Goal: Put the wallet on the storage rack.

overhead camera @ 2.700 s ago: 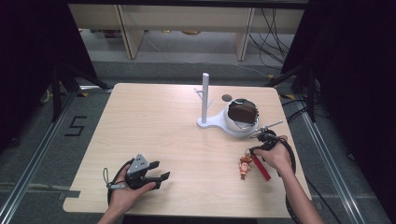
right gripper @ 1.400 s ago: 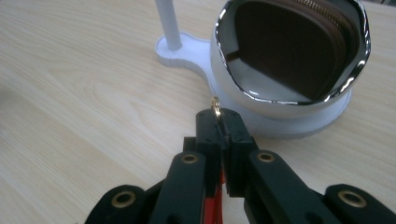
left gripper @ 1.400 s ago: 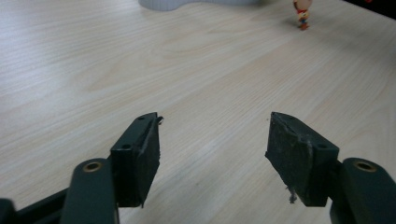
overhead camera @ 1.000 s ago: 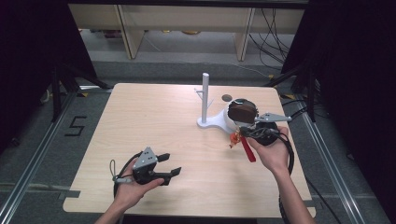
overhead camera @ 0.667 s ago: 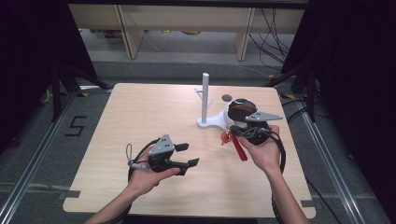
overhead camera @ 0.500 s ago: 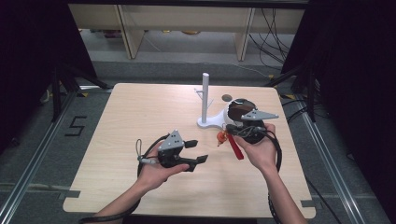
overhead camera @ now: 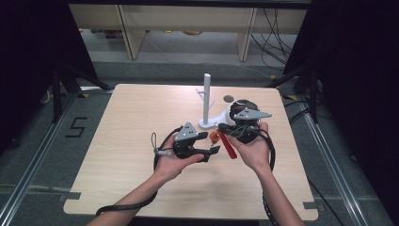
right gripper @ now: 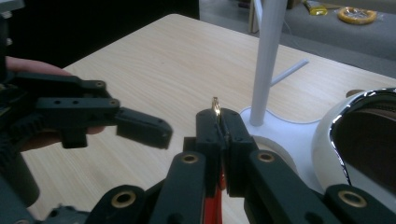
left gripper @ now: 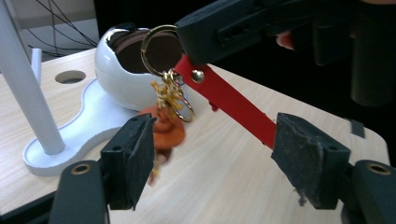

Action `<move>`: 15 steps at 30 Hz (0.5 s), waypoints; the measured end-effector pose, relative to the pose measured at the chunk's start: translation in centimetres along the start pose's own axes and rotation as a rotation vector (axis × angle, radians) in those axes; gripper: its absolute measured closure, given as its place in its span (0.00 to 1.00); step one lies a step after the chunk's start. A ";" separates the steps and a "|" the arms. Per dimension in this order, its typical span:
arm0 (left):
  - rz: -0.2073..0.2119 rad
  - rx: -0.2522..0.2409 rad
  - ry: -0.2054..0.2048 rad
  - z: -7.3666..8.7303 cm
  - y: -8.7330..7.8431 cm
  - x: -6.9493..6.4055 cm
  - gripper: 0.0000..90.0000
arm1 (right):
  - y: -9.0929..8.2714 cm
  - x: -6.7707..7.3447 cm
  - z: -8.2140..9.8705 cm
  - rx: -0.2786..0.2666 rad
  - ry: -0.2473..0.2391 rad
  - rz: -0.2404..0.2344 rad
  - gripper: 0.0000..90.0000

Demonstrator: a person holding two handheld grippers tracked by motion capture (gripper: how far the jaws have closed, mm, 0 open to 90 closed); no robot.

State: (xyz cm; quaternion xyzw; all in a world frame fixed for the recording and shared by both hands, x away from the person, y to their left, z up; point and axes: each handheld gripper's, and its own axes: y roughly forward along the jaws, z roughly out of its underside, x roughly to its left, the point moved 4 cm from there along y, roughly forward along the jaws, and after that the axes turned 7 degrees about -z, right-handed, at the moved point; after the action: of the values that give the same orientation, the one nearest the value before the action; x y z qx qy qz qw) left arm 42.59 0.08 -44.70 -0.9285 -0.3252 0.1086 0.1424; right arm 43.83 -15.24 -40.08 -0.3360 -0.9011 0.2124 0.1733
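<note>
In your left tool view, the orange charm (left gripper: 164,135) on the keychain is blurred, and your near pad (left gripper: 128,161) covers its lower part, so you cannot tell what figure it is. In your right tool view, the gold ring (right gripper: 215,106) pokes out as a sliver above the closed pads, and the red strap (right gripper: 213,207) is mostly hidden behind the tool's arms. The white bowl (right gripper: 359,149) is cut off by that picture's right edge.
</note>
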 end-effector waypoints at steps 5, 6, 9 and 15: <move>-0.018 -0.003 -0.024 -0.1 0.7 0.4 0.30 | 0.4 0.2 -0.3 -0.013 -0.024 -0.016 0.98; -0.016 -0.004 -0.021 -0.1 0.9 0.4 0.30 | 0.5 0.3 -0.3 -0.012 -0.034 -0.023 0.98; -0.016 -0.007 -0.035 -0.1 1.1 0.5 0.31 | 0.4 0.6 -0.4 -0.007 -0.009 -0.017 0.98; -0.003 -0.025 -0.056 -0.6 1.1 0.5 0.31 | 0.8 0.9 -0.5 -0.007 -0.012 -0.036 0.98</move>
State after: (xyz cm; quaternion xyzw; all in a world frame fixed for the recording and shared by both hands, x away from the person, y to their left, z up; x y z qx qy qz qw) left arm 43.81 -0.50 -44.54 -0.9264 -0.3318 0.1303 0.1217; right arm 43.82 -13.95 -39.90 -0.3191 -0.9088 0.2078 0.1706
